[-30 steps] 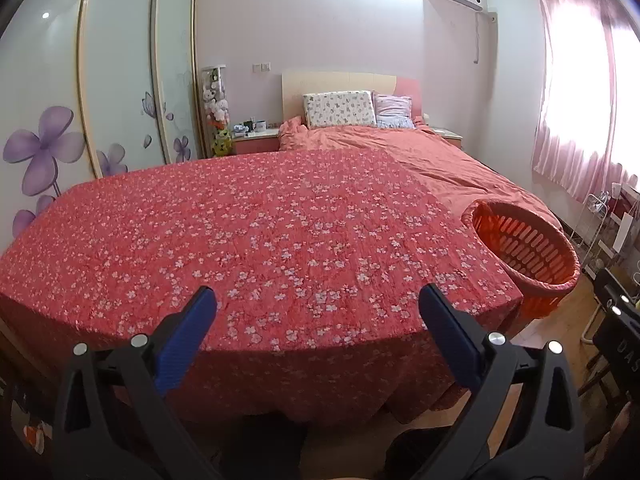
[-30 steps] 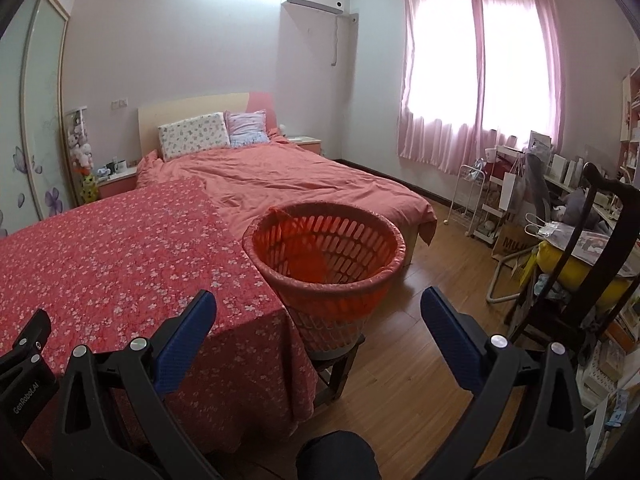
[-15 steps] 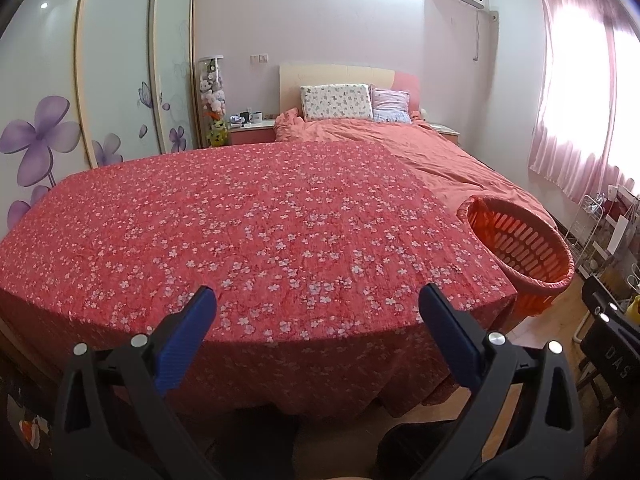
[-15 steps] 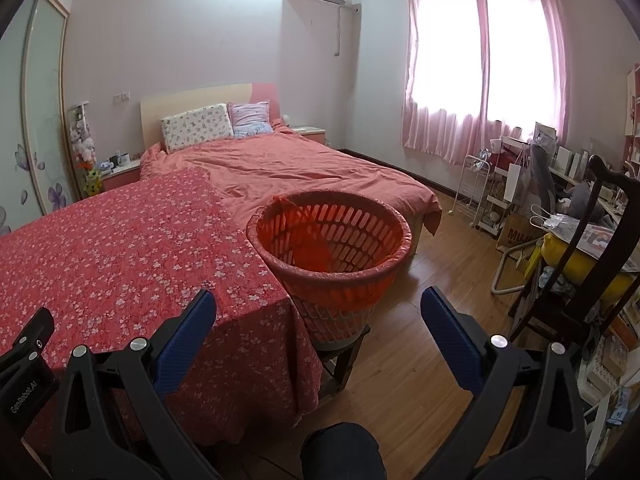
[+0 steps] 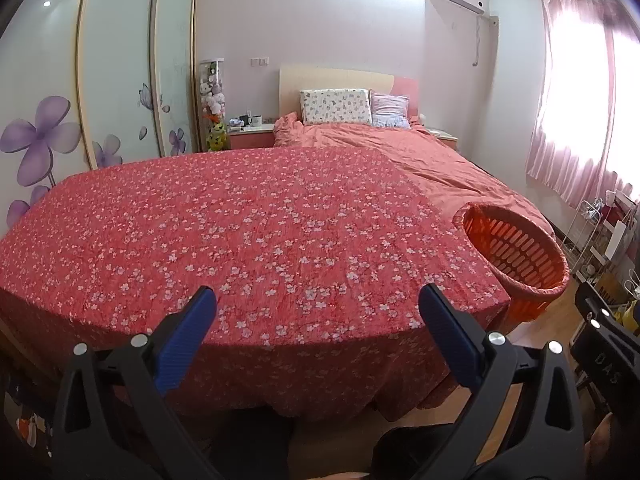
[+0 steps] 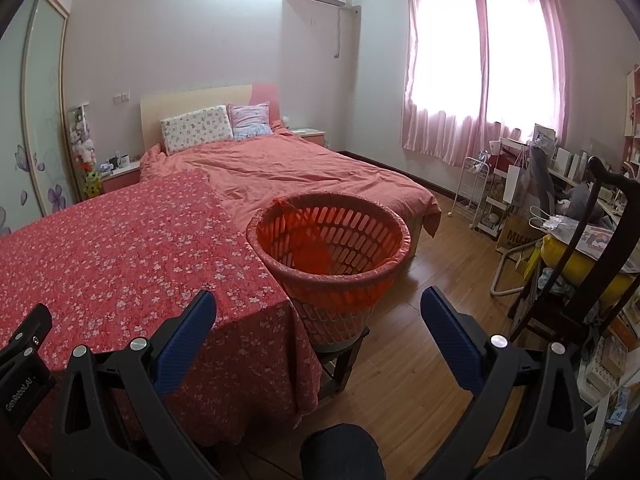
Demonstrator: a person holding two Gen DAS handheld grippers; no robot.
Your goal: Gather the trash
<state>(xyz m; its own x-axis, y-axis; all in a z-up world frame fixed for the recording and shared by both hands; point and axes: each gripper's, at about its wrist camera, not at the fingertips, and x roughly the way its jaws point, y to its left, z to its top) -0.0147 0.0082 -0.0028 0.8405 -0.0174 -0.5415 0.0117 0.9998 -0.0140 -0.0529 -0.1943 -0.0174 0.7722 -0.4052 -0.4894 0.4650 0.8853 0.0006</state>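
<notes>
Trash itself cannot be made out in either view. From the left wrist, the left gripper (image 5: 318,304) has its blue-padded jaws spread wide, holding nothing, above the near edge of a red floral cloth (image 5: 248,232). An orange slatted basket (image 5: 516,256) sits at the cloth's right corner. From the right wrist, the right gripper (image 6: 318,306) is likewise wide apart and empty, facing the basket (image 6: 332,248), which rests on a dark stool (image 6: 344,356) beside a pink bed (image 6: 304,172).
</notes>
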